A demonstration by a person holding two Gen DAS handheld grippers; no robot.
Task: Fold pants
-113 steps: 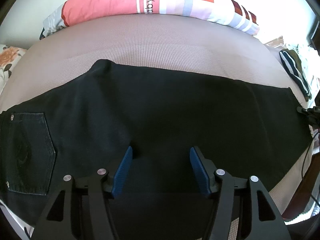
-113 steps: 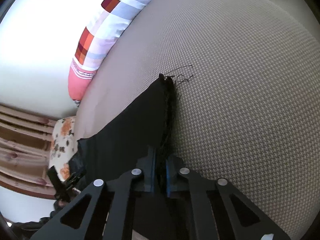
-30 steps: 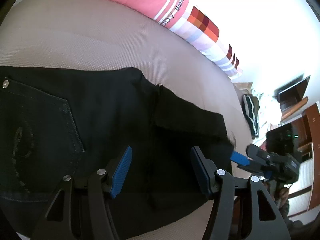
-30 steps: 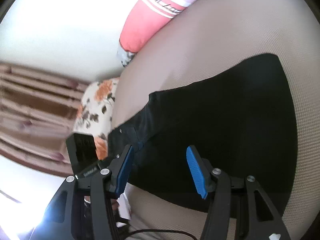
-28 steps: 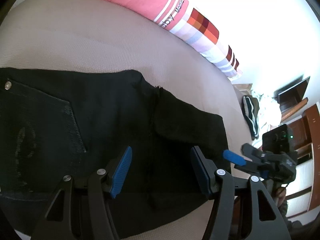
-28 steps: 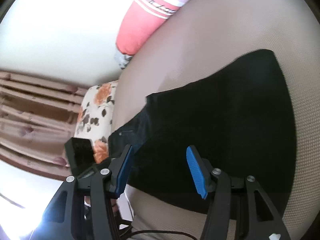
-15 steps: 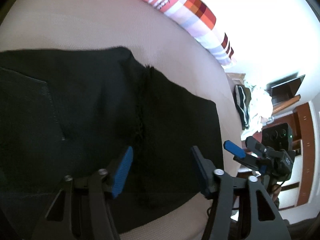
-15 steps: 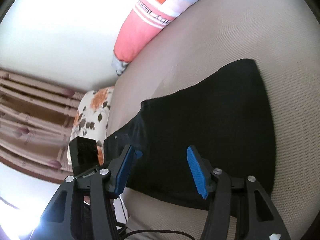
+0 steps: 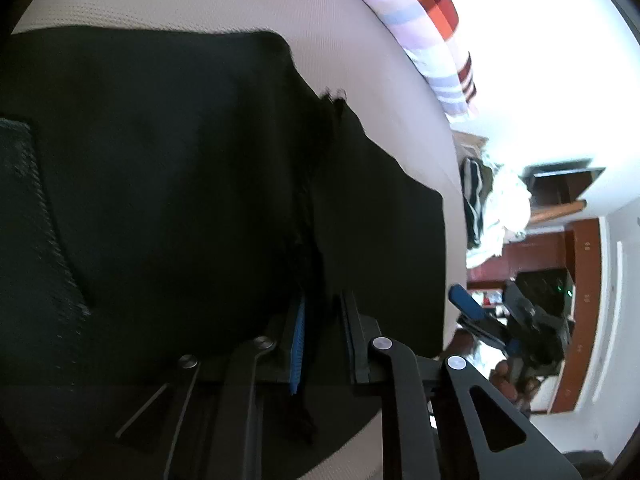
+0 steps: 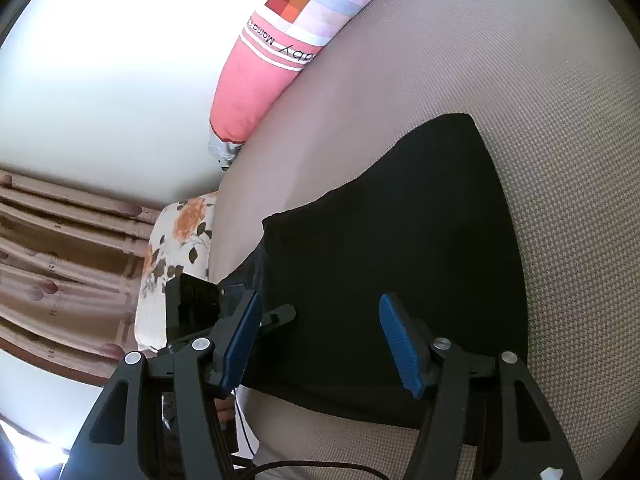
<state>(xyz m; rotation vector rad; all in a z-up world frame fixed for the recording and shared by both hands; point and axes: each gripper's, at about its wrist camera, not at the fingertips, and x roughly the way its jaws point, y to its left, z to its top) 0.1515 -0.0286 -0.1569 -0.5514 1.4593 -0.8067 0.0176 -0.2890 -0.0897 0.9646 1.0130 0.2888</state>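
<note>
Left wrist view: the black pants [image 9: 192,184] are lying flat on the beige mattress [image 9: 180,4], folded over so that a frayed leg hem is running across the upper layer. The left gripper [image 9: 322,332] is pointing down at the near edge of the garment. Its jaws have just been closing and are now standing nearly together, with the frayed hem fabric passing between the blue pads. A back pocket is showing at the left edge of the frame. A pink and checked pillow [image 9: 424,20] is lying along the far side of the mattress. The right gripper [image 9: 476,316] is appearing beyond the right edge of the mattress.

Right wrist view: the right gripper [image 10: 320,336] is hovering over the folded end of the pants [image 10: 400,248], jaws standing well apart and gripping nothing. The fabric is lying below the pads, not pressed between them. A floral cushion [image 10: 172,248] is sitting beside the mattress [image 10: 520,80], near a striped curtain [image 10: 60,248].
</note>
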